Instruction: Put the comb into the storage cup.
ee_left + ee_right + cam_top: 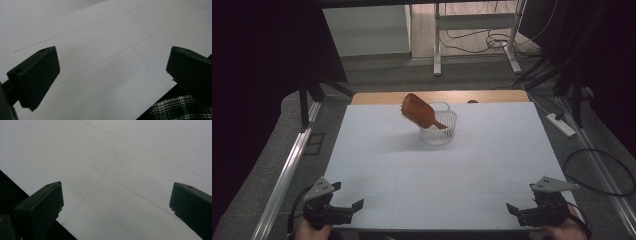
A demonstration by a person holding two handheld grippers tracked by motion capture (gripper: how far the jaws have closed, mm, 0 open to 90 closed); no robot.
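A wooden hairbrush (418, 109) leans handle-down in a white basket (443, 134) near the surface's (377, 155) far edge, propped by its rim, while the left claw (346, 206) and right claw (523, 210) rest released, empty, at the near corners.

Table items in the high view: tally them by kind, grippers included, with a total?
Wooden hairbrush: 1
White basket: 1
Grippers: 2, the left gripper and the right gripper, both with jaws apart
Total: 4

The left claw (112, 75) gapes wide above the white table (100, 37).
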